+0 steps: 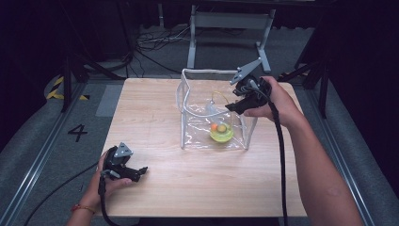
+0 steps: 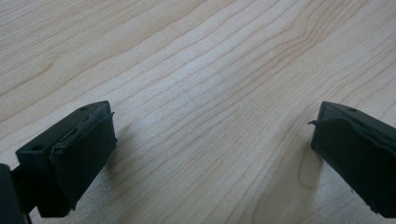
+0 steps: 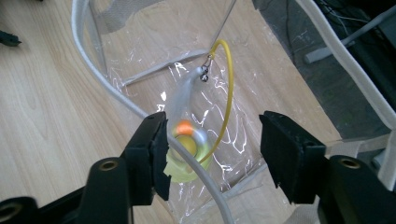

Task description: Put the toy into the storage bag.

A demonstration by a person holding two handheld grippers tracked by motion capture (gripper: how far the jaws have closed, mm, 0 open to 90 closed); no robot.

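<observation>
A clear plastic bag with white trim [image 1: 188, 77] stands open on the wooden table [image 1: 155, 108]. Inside it lies a yellow-green toy with an orange part [image 1: 221, 132] and a yellow cord [image 3: 229, 84]. My right gripper [image 1: 235, 107] hovers over the bag's right rim, jaws open, with the toy [image 3: 187, 144] below and between them, blurred. My left gripper [image 1: 139, 173] rests near the table's front left, jaws open over bare wood [image 2: 210, 93] with nothing between them.
The bag's white rim strap [image 3: 112, 93] runs under the right gripper's left jaw. A grey metal frame [image 1: 230, 21] and cables [image 1: 150, 42] stand on the floor behind the table. A floor mark "4" [image 1: 77, 133] lies to the left.
</observation>
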